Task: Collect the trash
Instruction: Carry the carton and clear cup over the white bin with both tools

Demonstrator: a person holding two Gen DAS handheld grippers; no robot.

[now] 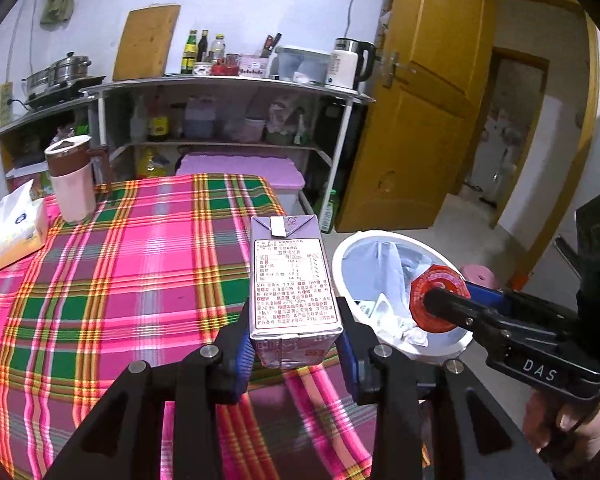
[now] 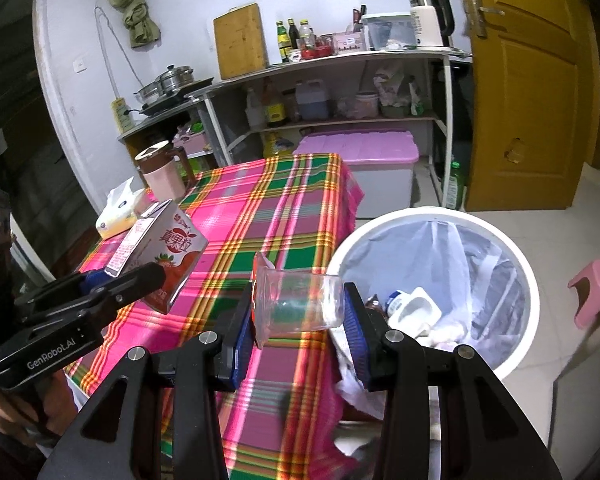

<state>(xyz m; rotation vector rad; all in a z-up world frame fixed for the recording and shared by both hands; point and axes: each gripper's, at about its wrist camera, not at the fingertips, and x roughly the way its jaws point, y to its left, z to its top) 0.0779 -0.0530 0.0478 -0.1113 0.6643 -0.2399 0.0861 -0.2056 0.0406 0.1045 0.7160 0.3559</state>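
Beside the bin, the left gripper clamps a carton, the right gripper a cup; an early release risks dropping either onto the table.

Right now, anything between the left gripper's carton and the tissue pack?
Nothing: only bare plaid tablecloth between the milk carton and the tissue pack, per left wrist view.
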